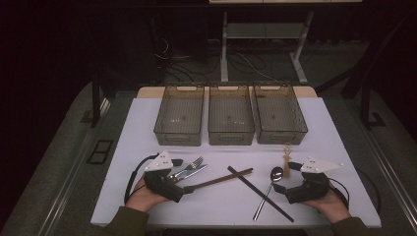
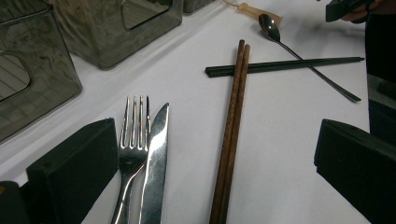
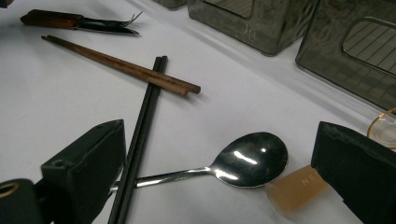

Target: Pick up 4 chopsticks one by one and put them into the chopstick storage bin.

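Observation:
A fork and a table knife lie side by side on the white table. A pair of brown chopsticks lies beside them, its far tips resting across a pair of black chopsticks. My left gripper is open low over the table, and the fork, knife and brown chopsticks lie between its jaws, untouched. My right gripper is also open. A steel spoon lies between its jaws, its handle passing under the black chopsticks. A small amber spoon lies by the right jaw.
Three see-through grey bins stand in a row at the back of the table, with nothing visible inside. A person's hands hold both grippers near the front edge. Dark floor and a desk frame lie beyond.

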Available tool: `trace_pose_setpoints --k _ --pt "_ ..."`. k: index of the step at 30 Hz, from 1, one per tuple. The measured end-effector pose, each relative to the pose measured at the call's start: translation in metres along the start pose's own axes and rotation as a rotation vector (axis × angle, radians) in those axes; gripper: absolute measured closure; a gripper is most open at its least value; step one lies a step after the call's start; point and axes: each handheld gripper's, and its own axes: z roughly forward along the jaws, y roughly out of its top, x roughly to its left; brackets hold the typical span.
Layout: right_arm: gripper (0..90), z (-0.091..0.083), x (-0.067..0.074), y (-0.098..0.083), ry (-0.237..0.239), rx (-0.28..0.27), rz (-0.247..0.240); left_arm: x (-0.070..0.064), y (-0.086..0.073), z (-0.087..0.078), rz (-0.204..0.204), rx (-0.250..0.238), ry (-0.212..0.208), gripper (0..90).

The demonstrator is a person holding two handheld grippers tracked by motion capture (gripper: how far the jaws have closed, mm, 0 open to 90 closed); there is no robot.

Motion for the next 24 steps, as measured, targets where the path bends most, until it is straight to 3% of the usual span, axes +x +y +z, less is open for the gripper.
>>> trace_pose_setpoints --k 12,24 --pt "3.4 -0.001 -0.001 0.001 0.002 -0.009 0.0 0.001 0.002 0.002 0.001 0.01 -0.004 0.0" --pt "3.4 0.0 0.003 0.003 0.013 -0.028 0.0 0.003 0.011 0.002 0.025 0.006 -0.006 6.6"
